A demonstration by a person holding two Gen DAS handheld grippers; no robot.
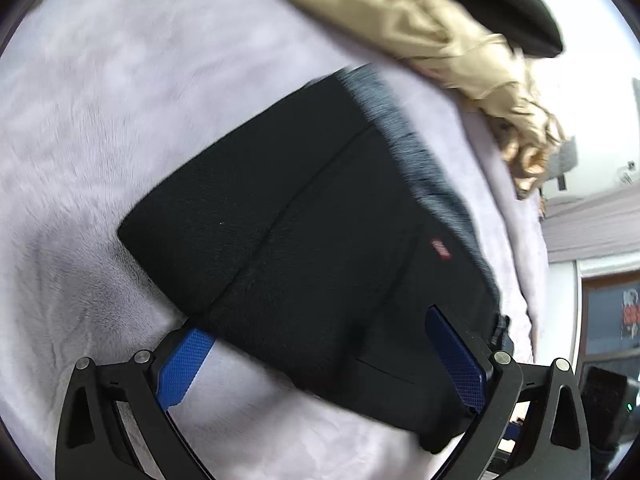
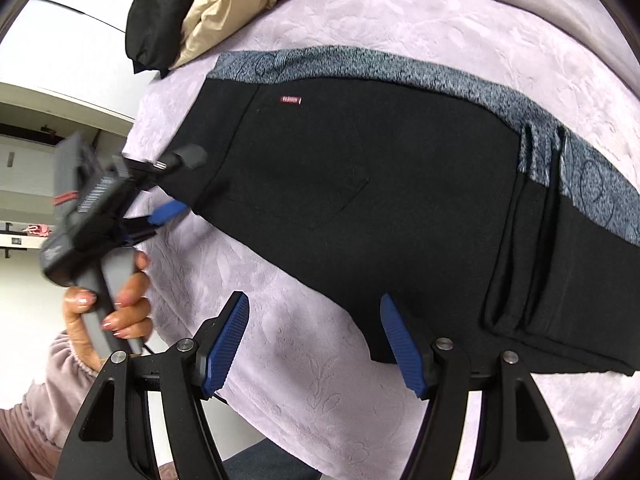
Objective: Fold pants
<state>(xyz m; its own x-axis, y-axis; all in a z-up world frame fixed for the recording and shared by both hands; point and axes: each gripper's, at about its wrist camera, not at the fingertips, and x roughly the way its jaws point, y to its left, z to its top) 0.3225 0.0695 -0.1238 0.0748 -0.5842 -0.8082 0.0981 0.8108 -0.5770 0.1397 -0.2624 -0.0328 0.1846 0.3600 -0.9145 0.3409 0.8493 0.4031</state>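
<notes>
On the plush blanket (image 2: 320, 340) (embossed), flat black knit pants (image 2: 360, 184).

The pants (image 2: 360, 184) are black, with a band of mottled blue-grey lining (image 2: 480, 92) along one edge that carries faint darker swirls, and a small red label (image 2: 290, 100) with pale lettering. They lie on a pale lilac blanket (image 2: 320, 340) embossed with a tone-on-tone flower and leaf pattern. Beside a tan, sandy-beige garment (image 2: 228, 12) sits another black one (image 2: 156, 20). The right claw (image 2: 314, 344) has black arms and ribbed blue pads; the left claw (image 1: 320, 360) has black arms and blue pads with a fine diamond texture. Its handle is grey, held by a hand (image 2: 116, 312) in a dusty pink sleeve (image 2: 52, 392)
</notes>
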